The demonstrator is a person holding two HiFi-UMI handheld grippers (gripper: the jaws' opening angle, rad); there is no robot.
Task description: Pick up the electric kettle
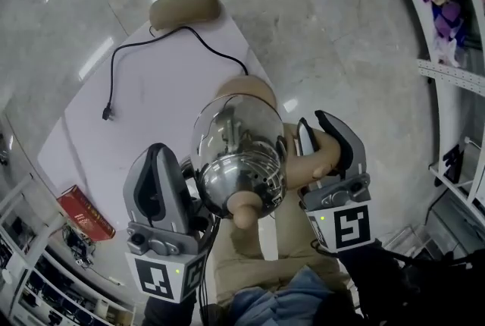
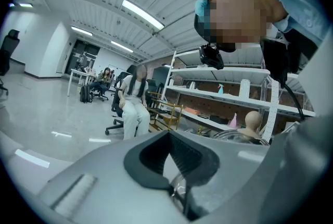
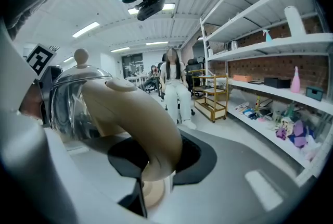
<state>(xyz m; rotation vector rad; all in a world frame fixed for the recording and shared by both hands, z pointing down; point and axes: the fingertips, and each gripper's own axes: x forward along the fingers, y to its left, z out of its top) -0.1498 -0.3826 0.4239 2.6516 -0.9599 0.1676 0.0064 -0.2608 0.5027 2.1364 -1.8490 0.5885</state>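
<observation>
You held the glass-and-steel electric kettle (image 1: 239,158) in the air above the near right edge of the white table (image 1: 91,135). It stood upright, long axis vertical, round beige lid knob (image 1: 244,217) on top. Its curved beige handle (image 3: 135,113) pointed right, clamped in your right gripper (image 1: 322,148). Your left gripper (image 2: 174,165) sat at the kettle's left side, jaws narrowly apart around a shiny sliver. Whether they pinched it could not be made out. The spout was hidden.

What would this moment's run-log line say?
kettle: held up, off table | right gripper: shut on kettle handle | left gripper: beside kettle
</observation>
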